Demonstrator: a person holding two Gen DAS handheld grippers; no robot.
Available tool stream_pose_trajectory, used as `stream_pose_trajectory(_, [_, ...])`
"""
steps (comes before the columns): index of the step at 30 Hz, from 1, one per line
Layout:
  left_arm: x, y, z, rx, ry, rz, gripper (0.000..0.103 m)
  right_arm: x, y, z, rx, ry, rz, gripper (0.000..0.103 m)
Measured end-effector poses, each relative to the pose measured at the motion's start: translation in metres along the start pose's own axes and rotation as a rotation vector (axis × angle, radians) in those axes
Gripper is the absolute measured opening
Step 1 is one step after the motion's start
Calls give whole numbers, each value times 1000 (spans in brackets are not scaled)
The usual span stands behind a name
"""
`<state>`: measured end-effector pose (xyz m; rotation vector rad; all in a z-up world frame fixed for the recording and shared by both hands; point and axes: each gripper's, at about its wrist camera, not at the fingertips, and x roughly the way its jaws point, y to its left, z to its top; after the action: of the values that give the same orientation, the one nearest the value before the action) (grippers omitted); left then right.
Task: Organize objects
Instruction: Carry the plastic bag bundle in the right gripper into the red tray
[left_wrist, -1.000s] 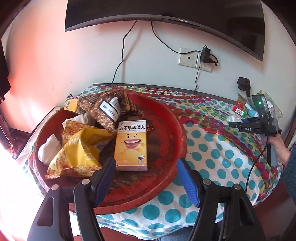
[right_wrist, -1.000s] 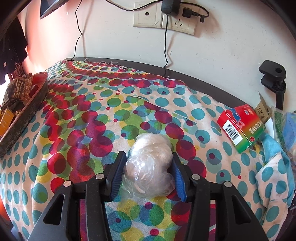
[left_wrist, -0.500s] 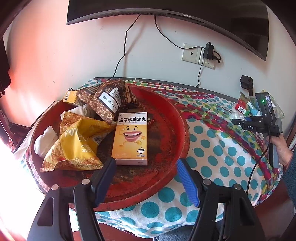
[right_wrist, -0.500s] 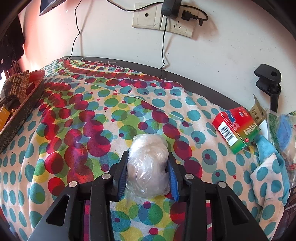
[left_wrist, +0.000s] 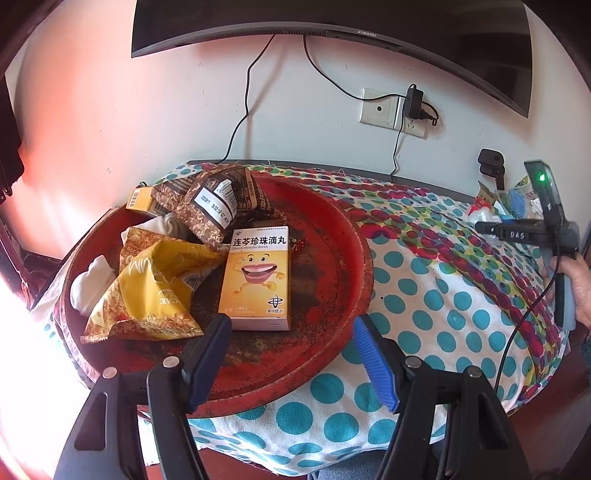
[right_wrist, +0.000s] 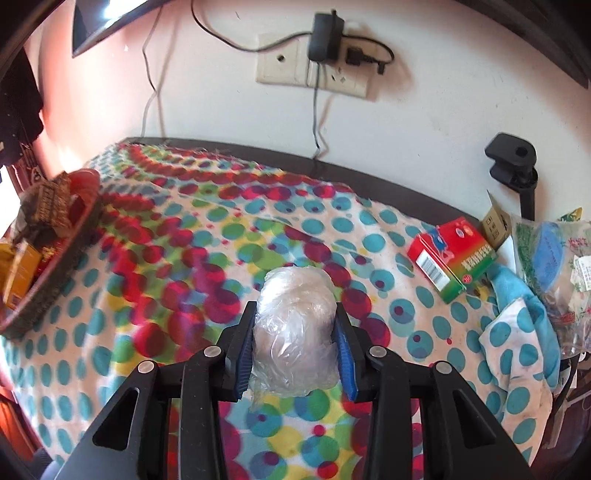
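A round red tray sits at the table's left end and holds an orange medicine box, a yellow snack bag, brown packets and white cloth. My left gripper is open and empty, hovering over the tray's near rim. My right gripper is shut on a crumpled clear plastic bag and holds it above the dotted cloth. The tray also shows in the right wrist view, far to the left of the bag.
A red and green box, a small cardboard box, a blue cloth and plastic bags lie at the table's right end. A black clamp stands by the wall. A monitor and cables hang above.
My right gripper has squeezed tighter on the plastic bag and lifted it off the cloth. My left gripper has pulled back and up from the tray.
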<state>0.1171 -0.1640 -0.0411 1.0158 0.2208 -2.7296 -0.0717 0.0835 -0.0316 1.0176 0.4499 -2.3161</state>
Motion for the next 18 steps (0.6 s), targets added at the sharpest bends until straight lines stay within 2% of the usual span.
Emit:
stream_pose_trajectory(9, [-5, 5, 2, -25, -21, 20, 70, -37, 76, 28, -94, -75, 152, 36])
stream_pose_trajectory(14, [-8, 9, 4, -41, -35, 38, 70, -43, 135, 40, -161, -95, 241, 36])
stream_pose_trajectory(18, [-8, 15, 5, -72, -29, 45, 70, -35, 180, 48, -208, -79, 293, 37])
